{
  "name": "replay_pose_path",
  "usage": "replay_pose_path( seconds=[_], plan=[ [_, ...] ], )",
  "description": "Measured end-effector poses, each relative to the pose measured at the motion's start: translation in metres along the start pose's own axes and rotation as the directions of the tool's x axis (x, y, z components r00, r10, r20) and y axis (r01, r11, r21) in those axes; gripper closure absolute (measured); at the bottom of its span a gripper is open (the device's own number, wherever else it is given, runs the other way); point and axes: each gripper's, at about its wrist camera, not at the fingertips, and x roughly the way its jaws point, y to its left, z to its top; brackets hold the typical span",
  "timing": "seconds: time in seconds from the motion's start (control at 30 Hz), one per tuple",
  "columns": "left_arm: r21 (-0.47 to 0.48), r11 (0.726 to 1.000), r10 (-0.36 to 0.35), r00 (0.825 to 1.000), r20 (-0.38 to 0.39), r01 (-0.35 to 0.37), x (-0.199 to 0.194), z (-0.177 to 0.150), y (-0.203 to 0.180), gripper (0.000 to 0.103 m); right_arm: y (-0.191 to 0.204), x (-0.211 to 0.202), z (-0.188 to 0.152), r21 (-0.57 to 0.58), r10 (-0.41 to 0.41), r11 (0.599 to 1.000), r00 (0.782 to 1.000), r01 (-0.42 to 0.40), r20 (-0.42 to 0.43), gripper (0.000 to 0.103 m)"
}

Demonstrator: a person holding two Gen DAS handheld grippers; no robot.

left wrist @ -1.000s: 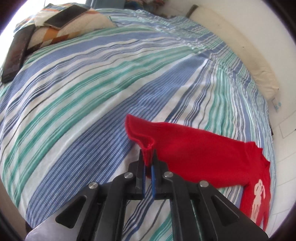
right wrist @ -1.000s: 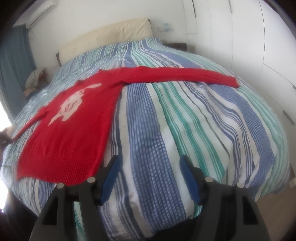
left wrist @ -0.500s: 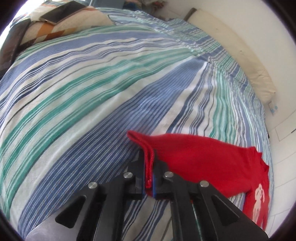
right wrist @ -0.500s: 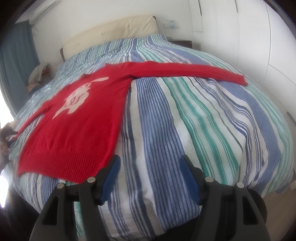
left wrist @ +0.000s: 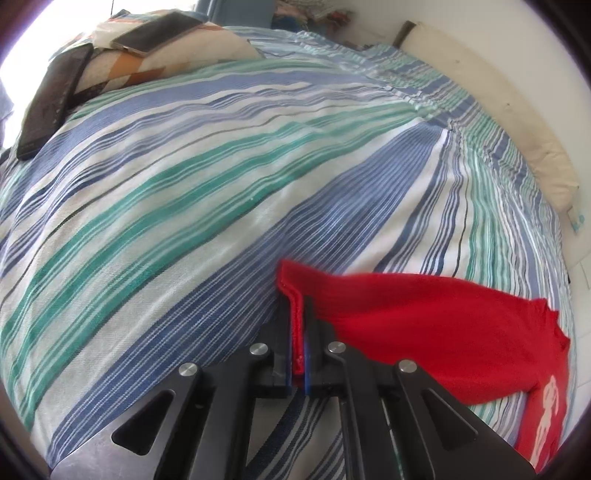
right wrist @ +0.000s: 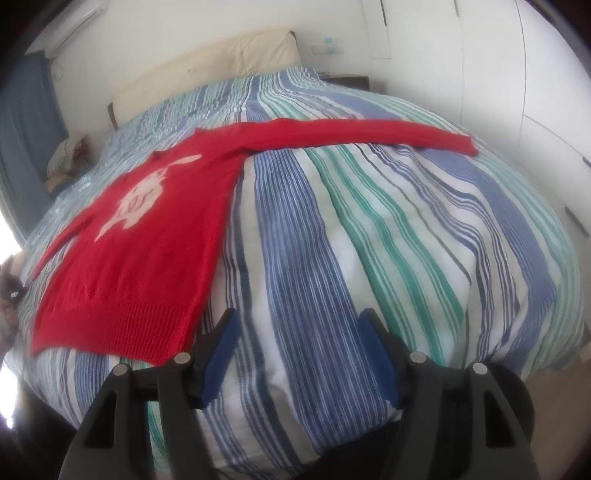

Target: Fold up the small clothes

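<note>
A small red sweater (right wrist: 147, 240) with a pale rabbit print lies face up on the striped bedspread (right wrist: 369, 240). One sleeve (right wrist: 369, 134) stretches flat to the right. In the left wrist view my left gripper (left wrist: 298, 314) is shut on the cuff of the other sleeve (left wrist: 424, 321), lifted slightly off the bed. My right gripper (right wrist: 295, 350) hovers open above the bedspread, just right of the sweater's ribbed hem (right wrist: 122, 325), with nothing between its blue pads.
A patterned cushion (left wrist: 122, 70) at the far left carries a phone (left wrist: 155, 31) and a dark flat device (left wrist: 51, 103). A cream headboard (right wrist: 207, 70) runs behind the bed. White wardrobe doors (right wrist: 517, 74) stand to the right.
The left gripper has tilted a little with the cuff still pinched, and the sleeve end has drawn closer to it. The right gripper's view has shifted slightly toward the sweater.
</note>
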Motion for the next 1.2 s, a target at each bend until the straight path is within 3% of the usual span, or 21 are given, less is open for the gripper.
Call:
replay_pose_path(
  seconds=[0.17, 0.23, 0.27, 0.33, 0.37, 0.53, 0.63, 0.7, 0.83, 0.93, 1.03, 1.2],
  plan=[
    [0.025, 0.999, -0.021, 1.0, -0.006, 0.021, -0.01, 0.0, -0.002, 0.09, -0.001, -0.002, 0.002, 0.001, 0.002, 1.0, 1.0, -0.002, 0.008, 0.037],
    [0.061, 0.998, -0.009, 1.0, 0.021, 0.008, -0.028, -0.002, -0.007, 0.065, -0.001, -0.003, 0.006, -0.009, -0.001, 1.0, 1.0, 0.001, 0.015, 0.037],
    [0.081, 0.997, -0.007, 0.999, 0.046, 0.003, -0.039, -0.004, -0.01, 0.039, -0.001, -0.003, 0.009, -0.014, -0.005, 1.0, 1.0, 0.005, 0.02, 0.037],
    [0.122, 0.992, -0.018, 0.994, 0.111, 0.004, -0.064, -0.012, -0.019, 0.017, -0.001, -0.003, 0.018, -0.021, -0.009, 1.0, 0.999, 0.01, 0.036, 0.036],
    [0.153, 0.988, -0.033, 0.991, 0.133, 0.012, -0.076, -0.016, -0.024, 0.014, -0.002, -0.003, 0.024, -0.026, -0.013, 1.0, 0.999, 0.014, 0.045, 0.031],
    [0.352, 0.929, -0.144, 0.987, 0.065, 0.113, -0.103, -0.049, -0.068, 0.007, 0.0, 0.002, 0.067, -0.069, -0.038, 0.997, 0.993, 0.046, 0.11, 0.025],
    [0.433, 0.89, -0.166, 0.986, 0.015, 0.144, -0.101, -0.073, -0.092, 0.007, 0.005, 0.014, 0.091, -0.103, -0.042, 0.993, 0.99, 0.056, 0.137, 0.025],
    [0.462, 0.877, -0.16, 0.987, 0.025, 0.13, -0.095, -0.085, -0.105, 0.007, 0.007, 0.026, 0.101, -0.12, -0.055, 0.99, 0.986, 0.074, 0.154, 0.025],
    [0.462, 0.885, -0.111, 0.99, 0.086, 0.059, -0.072, -0.097, -0.118, 0.007, 0.001, 0.061, 0.112, -0.108, -0.079, 0.989, 0.983, 0.097, 0.164, 0.025],
    [0.463, 0.886, -0.036, 0.994, 0.106, -0.017, -0.05, -0.107, -0.116, 0.007, -0.012, 0.089, 0.108, -0.068, -0.113, 0.99, 0.983, 0.124, 0.142, 0.025],
    [0.462, 0.887, -0.036, 0.994, 0.107, -0.017, -0.041, -0.116, -0.106, 0.006, -0.025, 0.106, 0.105, -0.009, -0.104, 0.994, 0.988, 0.106, 0.112, 0.025],
    [0.474, 0.88, -0.035, 0.992, 0.125, -0.029, -0.042, -0.119, -0.106, 0.003, -0.029, 0.108, 0.101, -0.005, -0.084, 0.996, 0.99, 0.085, 0.118, 0.018]
  ],
)
